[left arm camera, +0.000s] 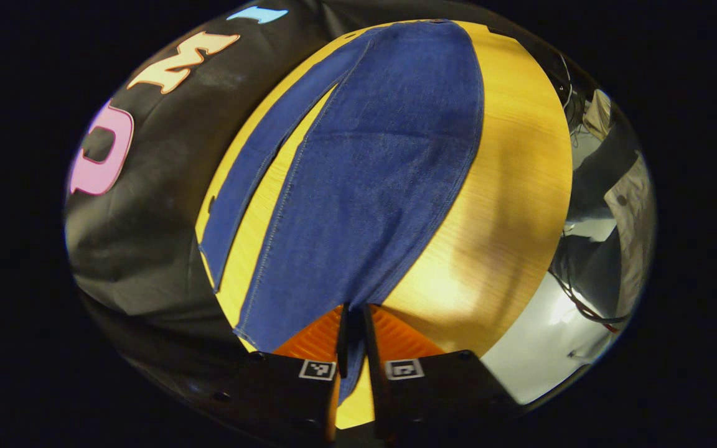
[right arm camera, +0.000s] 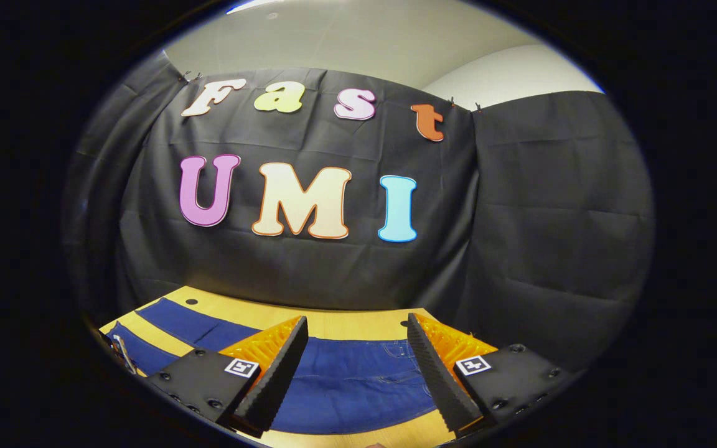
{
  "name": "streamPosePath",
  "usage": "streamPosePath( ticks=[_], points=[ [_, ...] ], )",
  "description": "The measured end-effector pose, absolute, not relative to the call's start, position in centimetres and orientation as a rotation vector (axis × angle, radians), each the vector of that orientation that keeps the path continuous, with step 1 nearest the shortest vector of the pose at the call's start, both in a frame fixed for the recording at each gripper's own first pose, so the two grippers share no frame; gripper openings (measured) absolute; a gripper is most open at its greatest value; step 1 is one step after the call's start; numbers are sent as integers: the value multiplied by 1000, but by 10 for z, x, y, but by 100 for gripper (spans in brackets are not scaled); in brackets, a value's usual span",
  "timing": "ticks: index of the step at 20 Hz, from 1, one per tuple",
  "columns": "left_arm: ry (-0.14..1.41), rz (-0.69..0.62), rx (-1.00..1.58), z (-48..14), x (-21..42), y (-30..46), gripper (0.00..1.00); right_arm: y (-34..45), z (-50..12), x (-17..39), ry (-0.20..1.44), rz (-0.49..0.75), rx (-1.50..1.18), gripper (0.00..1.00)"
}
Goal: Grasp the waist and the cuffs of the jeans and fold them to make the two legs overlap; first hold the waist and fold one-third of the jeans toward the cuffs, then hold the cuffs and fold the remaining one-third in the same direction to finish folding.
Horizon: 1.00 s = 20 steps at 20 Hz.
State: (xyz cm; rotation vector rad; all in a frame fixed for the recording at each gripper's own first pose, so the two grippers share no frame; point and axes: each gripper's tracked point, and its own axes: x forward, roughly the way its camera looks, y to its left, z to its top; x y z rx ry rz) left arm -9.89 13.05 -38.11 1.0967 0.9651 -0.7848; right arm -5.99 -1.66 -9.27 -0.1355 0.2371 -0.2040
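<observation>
Dark blue jeans [left arm camera: 371,186] lie flat on a wooden table [left arm camera: 520,186], legs apart in a narrow V. In the left gripper view the nearer leg runs straight toward me, and my left gripper [left arm camera: 354,336] is shut on the hem of its cuff, with denim showing between the fingers. In the right gripper view my right gripper [right arm camera: 355,354] is open, held a little above the waist end of the jeans [right arm camera: 352,386], where a pocket and seams show. Both legs stretch away to the left there. Nothing is between the right fingers.
The table's long edge [left arm camera: 557,205] drops to a pale floor [left arm camera: 539,336] with cables. A person in light clothing [left arm camera: 629,205] stands beyond that edge. The black cloth wall [right arm camera: 520,218] closes the table's far side. A small round hole [right arm camera: 192,301] sits in the tabletop.
</observation>
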Motion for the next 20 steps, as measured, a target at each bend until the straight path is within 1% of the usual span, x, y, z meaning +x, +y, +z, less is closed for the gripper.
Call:
streamPosePath(
  ticks=[1, 2, 4, 7, 8, 11, 12, 15, 18, 19, 20],
  points=[
    [974, -762, 1101, -379, -98, 135, 10, -19, -94, -62, 244, -205, -139, 99],
    [967, -742, 1118, -380, -95, 133, 3, -23, -97, -64, 251, -203, -150, 99],
    [959, -705, 1118, -378, -98, 133, 0, -38, -106, -66, 277, -199, -199, 99],
    [971, -704, 1087, -379, -102, 132, 0, -59, -124, -67, 341, -146, -320, 100],
    [983, -704, 1074, -379, -102, 133, 0, -70, -131, -68, 361, -123, -383, 99],
    [997, -710, 1093, -380, -102, 133, 0, -103, -166, -74, 446, -47, -589, 99],
    [1002, -707, 1109, -380, -103, 133, 0, -114, -185, -78, 489, -17, -646, 100],
    [1016, -689, 1138, -381, -104, 134, 0, -142, -241, -95, 614, 73, -765, 99],
    [1028, -665, 1160, -380, -104, 134, 0, -162, -290, -117, 733, 172, -856, 99],
    [1028, -660, 1175, -380, -104, 135, 0, -168, -304, -125, 778, 204, -879, 100],
    [1027, -655, 1191, -381, -104, 135, 0, -175, -317, -128, 810, 228, -895, 99]
  ],
)
